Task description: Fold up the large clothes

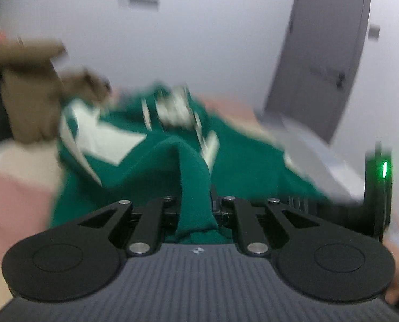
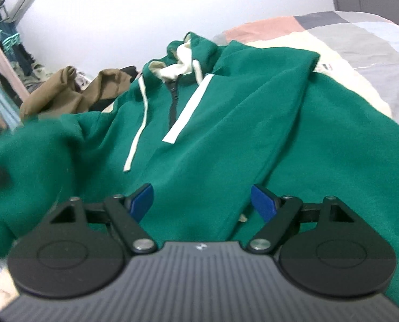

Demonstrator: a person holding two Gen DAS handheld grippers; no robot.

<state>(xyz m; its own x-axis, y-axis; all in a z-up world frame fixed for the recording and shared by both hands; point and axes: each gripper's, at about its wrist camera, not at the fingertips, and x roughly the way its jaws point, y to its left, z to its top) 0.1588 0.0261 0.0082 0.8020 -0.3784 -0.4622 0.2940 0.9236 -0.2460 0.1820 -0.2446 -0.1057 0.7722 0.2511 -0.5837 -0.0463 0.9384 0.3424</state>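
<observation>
Place: home bedroom
Bed (image 2: pixel 360 43): patchwork cover in pink, grey, cream
Far left: clothes rack (image 2: pixel 3 53) with hung garments
Walls: plain white; grey door (image 1: pixel 320 61)
Loose brown garment (image 2: pixel 73 91): left on bed

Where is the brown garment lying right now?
In the right wrist view, the crumpled brown garment lies at upper left on the bed, just beyond the green hooded sweatshirt, near the white wall.
</observation>
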